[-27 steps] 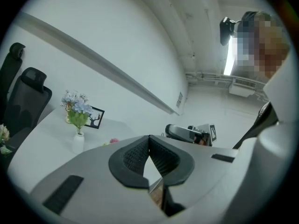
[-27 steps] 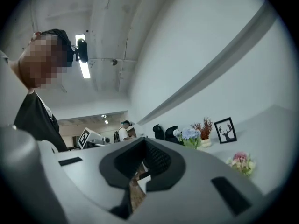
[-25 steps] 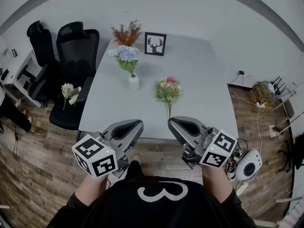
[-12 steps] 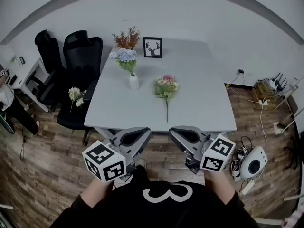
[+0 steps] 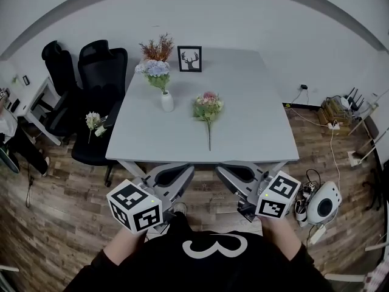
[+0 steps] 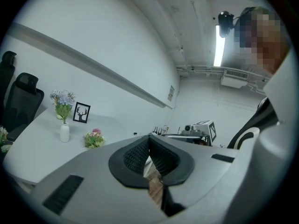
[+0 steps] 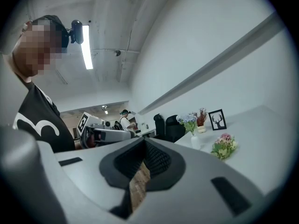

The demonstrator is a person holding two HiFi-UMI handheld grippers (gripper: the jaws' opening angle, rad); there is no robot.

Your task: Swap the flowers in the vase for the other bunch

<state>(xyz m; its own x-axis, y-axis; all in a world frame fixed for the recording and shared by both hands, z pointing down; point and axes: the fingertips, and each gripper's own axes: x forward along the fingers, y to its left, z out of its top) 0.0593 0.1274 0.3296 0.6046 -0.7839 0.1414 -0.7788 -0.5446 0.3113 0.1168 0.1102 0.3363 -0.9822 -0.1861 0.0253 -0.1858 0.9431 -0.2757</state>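
A white vase (image 5: 166,101) holding blue flowers (image 5: 155,72) stands at the far left of the white table (image 5: 255,132). A pink bunch (image 5: 207,107) lies flat on the table's middle, its stem pointing toward me. My left gripper (image 5: 184,171) and right gripper (image 5: 225,171) hover side by side just short of the table's near edge, both shut with nothing in them. In the left gripper view the vase (image 6: 64,132) and the pink bunch (image 6: 95,138) lie far beyond the closed left gripper (image 6: 148,146). The right gripper view shows its own gripper (image 7: 144,146) closed, with the pink bunch (image 7: 224,145) far off.
A framed deer picture (image 5: 189,58) and a reddish dried plant (image 5: 157,48) stand at the table's back. Two black office chairs (image 5: 100,84) sit left of the table, one with a small pale bunch (image 5: 93,121) on it. A white device (image 5: 323,202) and cables lie on the floor at right.
Both grippers have drawn back from over the table's front edge to just short of it. The table and flowers look smaller and farther. Both stay shut.
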